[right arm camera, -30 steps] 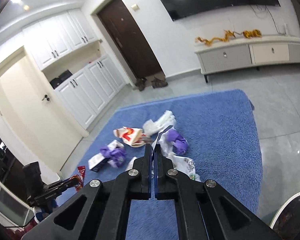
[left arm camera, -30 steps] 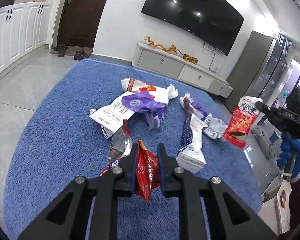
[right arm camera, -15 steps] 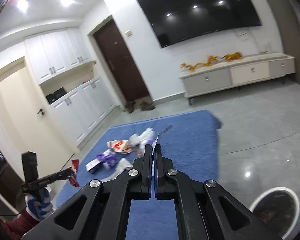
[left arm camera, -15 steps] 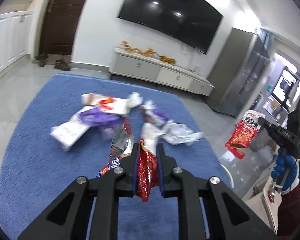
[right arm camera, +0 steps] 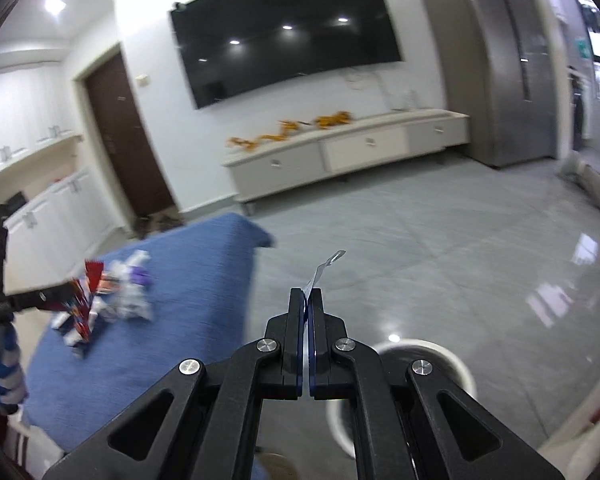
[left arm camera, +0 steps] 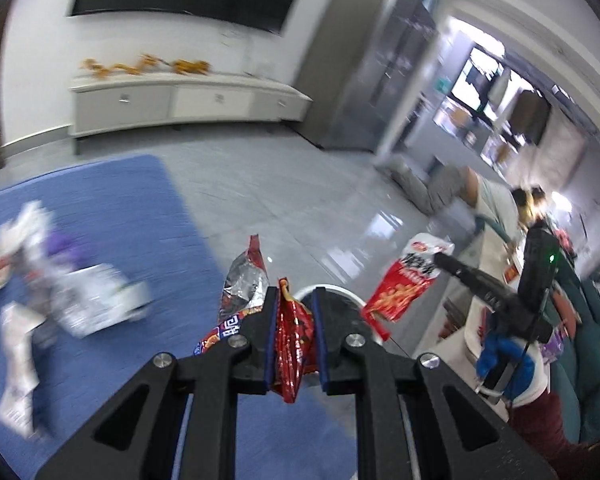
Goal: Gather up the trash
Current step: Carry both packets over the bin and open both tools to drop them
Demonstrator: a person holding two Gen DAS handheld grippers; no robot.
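**Both wrappers swung off the rug toward the bin**

Since a second ago both views have swung rightward, from the littered rug to the grey floor beside it, and a white bin has come into sight. The red snack wrapper (left arm camera: 293, 338) is clamped between the fingers of the left gripper (left arm camera: 294, 300), its foil lining flaring up to the left of them. The white rim of the bin (left arm camera: 332, 289) shows just behind those fingers. To the right, the right gripper (left arm camera: 440, 258) holds a red-and-white snack bag (left arm camera: 408, 280) by its top edge, hanging above the floor. From the right wrist, the right gripper (right arm camera: 307, 294) is clenched on that bag, seen edge-on as a thin sliver. The bin (right arm camera: 458, 364) sits on the tiles low and right of it. The remaining trash pile (left arm camera: 60, 284) lies blurred on the blue rug (left arm camera: 120, 208), well to the left.
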